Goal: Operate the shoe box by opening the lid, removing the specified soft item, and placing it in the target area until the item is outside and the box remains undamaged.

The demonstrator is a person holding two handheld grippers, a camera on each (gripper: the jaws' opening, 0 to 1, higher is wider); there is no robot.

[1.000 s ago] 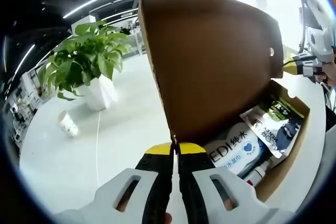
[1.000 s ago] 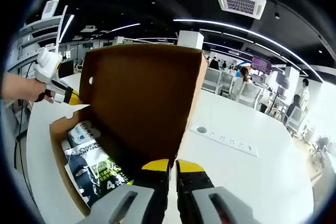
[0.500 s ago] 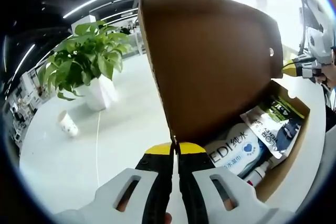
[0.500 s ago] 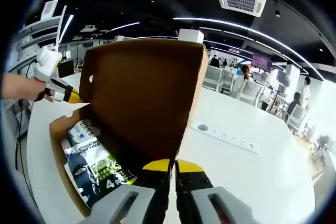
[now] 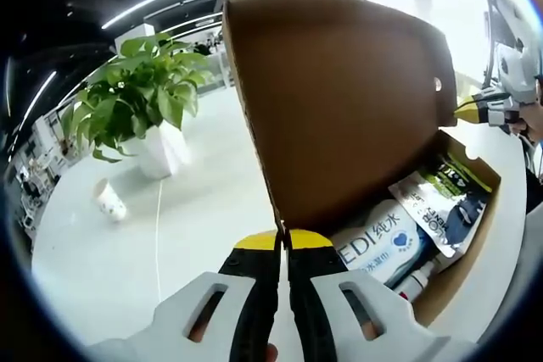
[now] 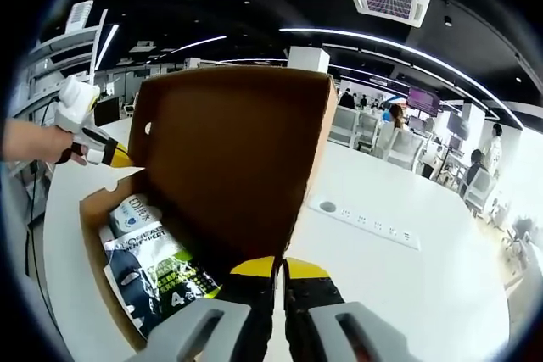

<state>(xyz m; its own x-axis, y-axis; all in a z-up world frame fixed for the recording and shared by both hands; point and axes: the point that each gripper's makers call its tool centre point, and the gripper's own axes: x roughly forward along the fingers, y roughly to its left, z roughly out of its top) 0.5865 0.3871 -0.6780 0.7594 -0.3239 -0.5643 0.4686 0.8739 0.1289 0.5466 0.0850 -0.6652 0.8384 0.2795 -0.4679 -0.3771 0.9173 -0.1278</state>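
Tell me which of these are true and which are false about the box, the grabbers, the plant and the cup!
1. The box lid stands raised. True.
2. Both grippers pinch the lid's edge. True: the left gripper and the right gripper are each shut on it.
3. The box has nothing inside. False: several soft packets lie in it.
4. The paper cup stands upright beside the plant. False: it lies tipped on the table, apart from the plant's pot.
5. The plant sits inside the box. False: it stands in a white pot on the table, outside the box.
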